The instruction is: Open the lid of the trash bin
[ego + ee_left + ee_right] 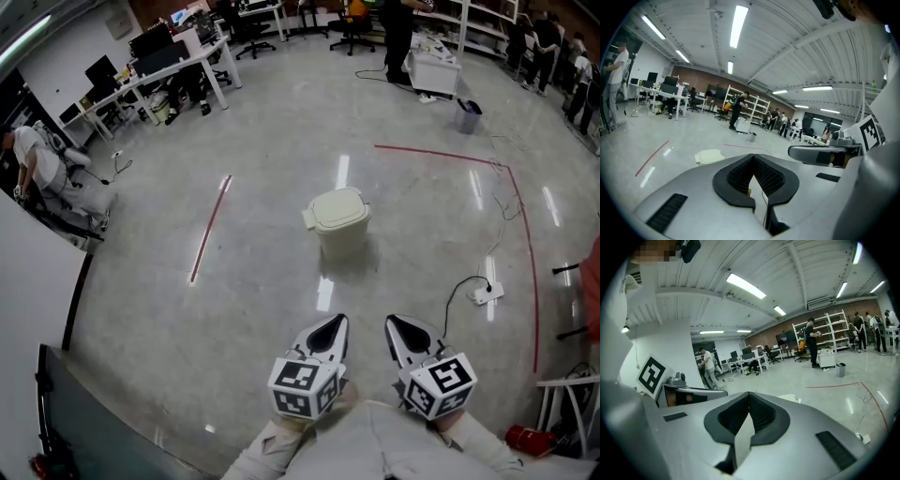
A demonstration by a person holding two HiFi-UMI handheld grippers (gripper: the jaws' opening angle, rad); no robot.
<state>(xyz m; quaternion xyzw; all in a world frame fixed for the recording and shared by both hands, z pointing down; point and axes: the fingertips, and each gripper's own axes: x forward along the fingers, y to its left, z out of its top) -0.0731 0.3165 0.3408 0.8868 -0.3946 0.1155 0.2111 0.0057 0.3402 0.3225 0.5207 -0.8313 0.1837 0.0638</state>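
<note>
A cream trash bin (pixel 337 221) stands alone on the polished floor with its lid down, roughly a stride ahead of both grippers. My left gripper (pixel 330 329) and right gripper (pixel 401 329) are held side by side low in the head view, both shut and empty, pointing toward the bin without touching it. In the left gripper view the bin (pixel 708 156) shows just beyond and left of the left gripper (pixel 753 161). The right gripper view shows only a sliver of the bin (pixel 790 398) past the right gripper (pixel 749 397).
Red tape lines (pixel 208 228) mark the floor left and right of the bin. A white power strip (pixel 486 292) with a black cable lies to the right. Further off are a small grey bin (pixel 468 115), desks (pixel 159 70) and people. A white partition (pixel 28 281) stands at the left.
</note>
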